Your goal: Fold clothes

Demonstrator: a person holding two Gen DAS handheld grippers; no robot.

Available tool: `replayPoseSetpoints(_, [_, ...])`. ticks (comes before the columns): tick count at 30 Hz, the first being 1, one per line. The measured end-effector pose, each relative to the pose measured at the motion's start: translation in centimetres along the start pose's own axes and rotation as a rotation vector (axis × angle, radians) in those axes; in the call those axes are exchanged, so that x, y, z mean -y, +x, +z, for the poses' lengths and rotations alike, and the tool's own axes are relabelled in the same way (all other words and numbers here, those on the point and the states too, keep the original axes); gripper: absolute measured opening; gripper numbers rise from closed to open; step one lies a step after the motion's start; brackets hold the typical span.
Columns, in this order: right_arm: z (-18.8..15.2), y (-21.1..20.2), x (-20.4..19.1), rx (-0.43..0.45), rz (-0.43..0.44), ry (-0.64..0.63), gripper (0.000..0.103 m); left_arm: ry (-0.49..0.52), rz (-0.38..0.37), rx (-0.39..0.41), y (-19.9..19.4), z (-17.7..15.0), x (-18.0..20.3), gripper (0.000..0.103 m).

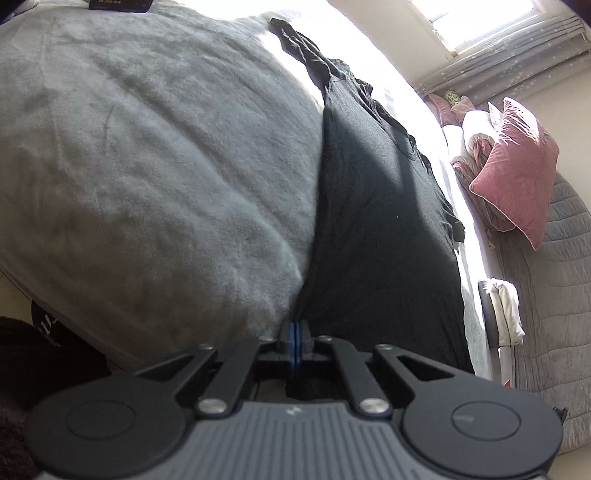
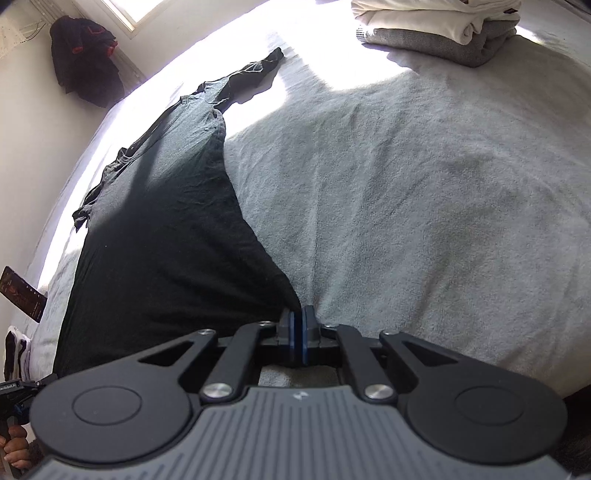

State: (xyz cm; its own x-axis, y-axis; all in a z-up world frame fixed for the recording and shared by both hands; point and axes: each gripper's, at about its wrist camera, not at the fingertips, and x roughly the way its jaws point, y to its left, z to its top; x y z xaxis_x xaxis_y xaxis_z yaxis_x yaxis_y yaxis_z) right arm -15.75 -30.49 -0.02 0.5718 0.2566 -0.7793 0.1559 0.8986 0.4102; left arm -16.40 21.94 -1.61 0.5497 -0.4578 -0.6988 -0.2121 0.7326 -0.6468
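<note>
A black T-shirt (image 1: 376, 221) lies spread flat on a grey fleece blanket (image 1: 147, 166) that covers a bed. My left gripper (image 1: 294, 326) is shut, and the shirt's near hem corner runs to a point between its blue pads. In the right wrist view the same shirt (image 2: 166, 258) stretches away to the upper left over the blanket (image 2: 406, 203). My right gripper (image 2: 298, 317) is shut on the shirt's other near corner, and blanket creases fan out from its tips. The shirt's sleeves and neck lie at the far end in sunlight.
A folded stack of white and grey clothes (image 2: 443, 26) sits at the far right of the bed. Pink pillows (image 1: 517, 173) lean at the bed's head. A dark phone (image 2: 22, 295) rests at the left edge. Dark clothes (image 2: 85, 59) hang on the wall.
</note>
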Motion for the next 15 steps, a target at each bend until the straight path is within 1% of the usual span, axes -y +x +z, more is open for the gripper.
replayPoseSetpoints(2, [-0.3, -0.3, -1.0, 0.013, -0.008, -0.048, 0.014, -0.018, -0.029, 0.007, -0.2, -0.1, -0.4, 0.002])
replayPoseSetpoints(4, [-0.4, -0.8, -1.5, 0.022, -0.006, -0.074, 0.017, -0.037, -0.054, -0.005, -0.5, 0.0, -0.6, 0.008])
replayPoseSetpoints(5, [-0.4, -1.1, -1.6, 0.031, 0.001, -0.08, 0.02, -0.045, -0.069, -0.012, -0.6, 0.0, -0.6, 0.017])
replayPoseSetpoints(6, [-0.3, -1.4, -1.7, 0.04, 0.008, -0.085, 0.033, -0.049, -0.084, -0.018, -0.6, -0.1, -0.6, 0.028])
replayPoseSetpoints(7, [-0.3, -1.5, -1.8, 0.05, 0.012, -0.089, 0.05, -0.05, -0.097, -0.023, -0.6, -0.2, -0.5, 0.031])
replayPoseSetpoints(8, [-0.3, -1.7, -1.9, 0.06, 0.016, -0.093, 0.053, -0.045, -0.103, -0.027, -0.6, -0.4, -0.4, 0.033])
replayPoseSetpoints(11, [-0.5, -1.1, -1.9, 0.038, 0.023, -0.093, 0.053, -0.014, -0.101, -0.043, 0.0, -0.9, 0.3, 0.034])
replayPoseSetpoints(12, [-0.7, -1.0, -2.0, 0.031, 0.031, -0.099, 0.053, -0.007, -0.101, -0.046, 0.1, -1.1, 0.4, 0.031])
replayPoseSetpoints(13, [-0.9, -0.9, -2.1, 0.024, 0.04, -0.106, 0.053, -0.001, -0.102, -0.053, 0.2, -1.2, 0.5, 0.031])
replayPoseSetpoints(14, [-1.1, -0.8, -2.2, 0.018, 0.05, -0.113, 0.05, 0.006, -0.104, -0.062, 0.2, -1.3, 0.6, 0.025])
replayPoseSetpoints(15, [-1.2, -0.8, -2.4, 0.006, 0.054, -0.121, 0.032, 0.013, -0.105, -0.072, 0.2, -1.3, 0.7, 0.003])
